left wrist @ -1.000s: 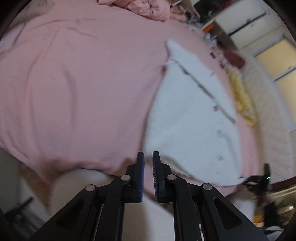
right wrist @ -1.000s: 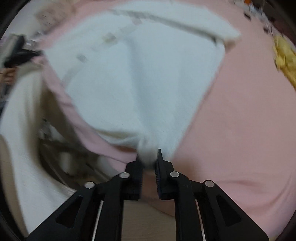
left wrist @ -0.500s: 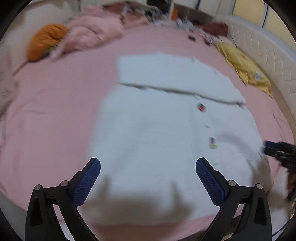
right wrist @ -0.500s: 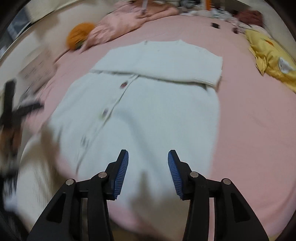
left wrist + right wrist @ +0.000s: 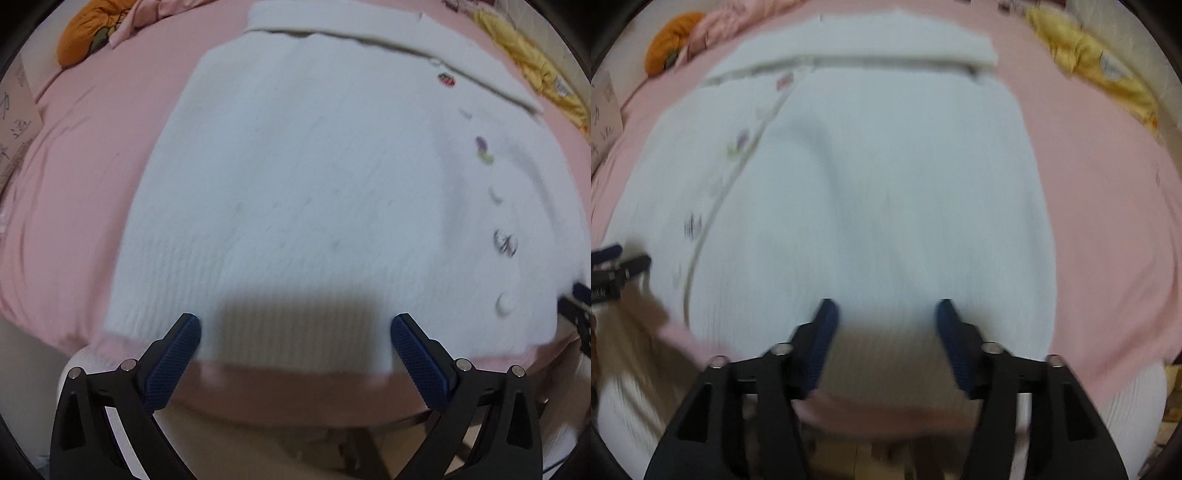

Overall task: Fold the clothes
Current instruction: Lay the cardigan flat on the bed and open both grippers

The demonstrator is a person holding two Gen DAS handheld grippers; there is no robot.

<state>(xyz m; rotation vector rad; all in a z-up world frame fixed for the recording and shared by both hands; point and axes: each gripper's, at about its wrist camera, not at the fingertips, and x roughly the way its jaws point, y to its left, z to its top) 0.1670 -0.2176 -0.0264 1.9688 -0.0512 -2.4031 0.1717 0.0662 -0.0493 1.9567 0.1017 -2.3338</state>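
A white knit cardigan point(image 5: 314, 177) with a row of buttons lies flat on the pink bed sheet point(image 5: 74, 177), sleeves folded across its far end. It also shows in the right wrist view point(image 5: 886, 184). My left gripper point(image 5: 295, 332) is open and empty, just above the cardigan's near hem on its left half. My right gripper point(image 5: 884, 314) is open and empty, over the near hem on its right half. The left gripper also shows at the left edge of the right wrist view point(image 5: 613, 269).
An orange cushion point(image 5: 85, 33) and crumpled pink bedding lie at the far left of the bed. A yellow garment point(image 5: 1089, 55) lies at the far right. The bed's near edge point(image 5: 295, 384) runs just below the hem.
A second ago both grippers were shut, the right one on the cardigan. Both have opened and let go, and moved in closer over the near hem. The cardigan lies flat.
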